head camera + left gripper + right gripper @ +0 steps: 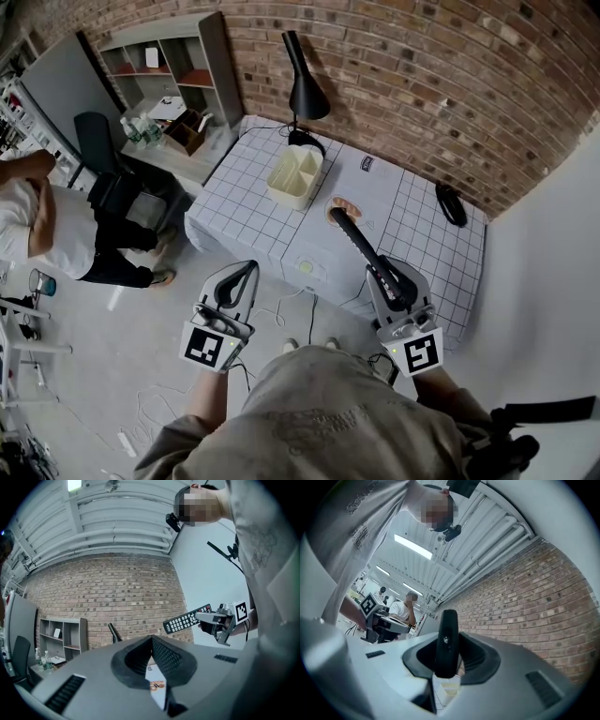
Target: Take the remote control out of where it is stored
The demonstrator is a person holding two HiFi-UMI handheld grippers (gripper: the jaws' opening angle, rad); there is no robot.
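The black remote control point(364, 251) is up in the air over the table's near edge, and my right gripper point(392, 284) is shut on its lower end. Seen from the left gripper view, the remote point(186, 619) shows its button side and sticks out to the left of the right gripper point(219, 620). In the right gripper view its back point(447, 641) stands upright between the jaws. My left gripper point(236, 279) hangs lower left, off the table, shut with nothing in it point(151, 641). A cream divided organizer box point(294, 176) stands on the table.
The table point(246, 202) has a white grid cloth. On it are a black lamp point(304, 86), a black object point(451, 203) at the right, an orange item point(343, 207) and a round disc point(306, 267). A person point(42, 230) sits at the left near a grey shelf point(173, 66).
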